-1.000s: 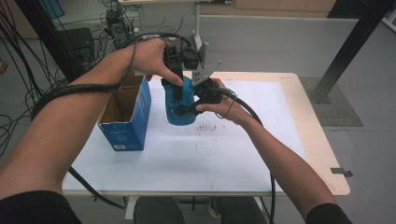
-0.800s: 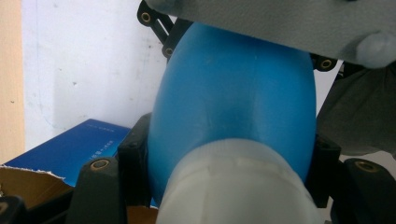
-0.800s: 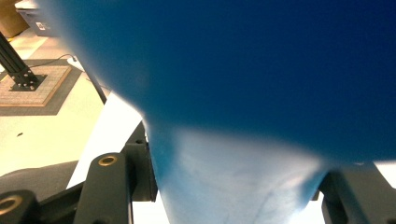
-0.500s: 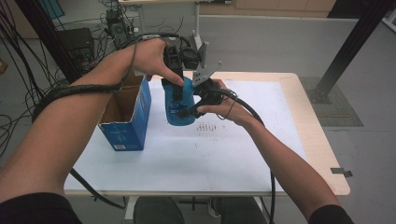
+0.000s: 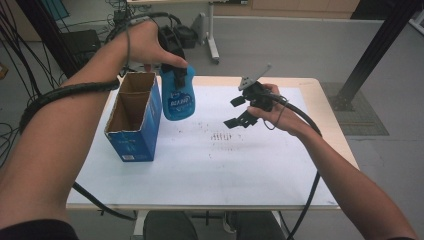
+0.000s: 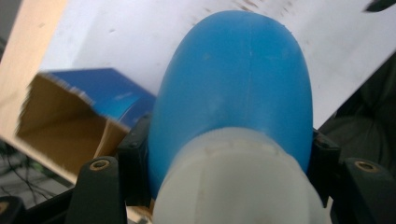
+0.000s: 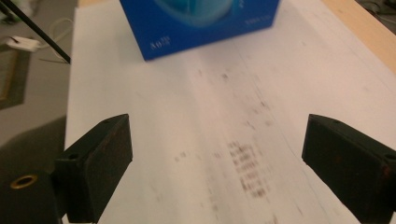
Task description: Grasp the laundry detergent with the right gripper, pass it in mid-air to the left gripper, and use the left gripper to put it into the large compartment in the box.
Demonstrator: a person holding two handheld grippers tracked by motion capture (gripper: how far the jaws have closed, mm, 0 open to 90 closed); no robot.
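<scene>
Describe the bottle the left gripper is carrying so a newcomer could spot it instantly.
Start at the white sheet covering the table, then find the open blue cardboard box at its left. Just right of the box, held above the sheet by the left gripper, hangs the blue bottle: rounded, glossy plastic, white-capped.

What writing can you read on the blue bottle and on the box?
Blue bottle: white lettering on the front, too blurred to read.
Blue box: a small white label low on its near side, too small to read.
Blue box, right gripper view: small white print, too blurred to read.
</scene>
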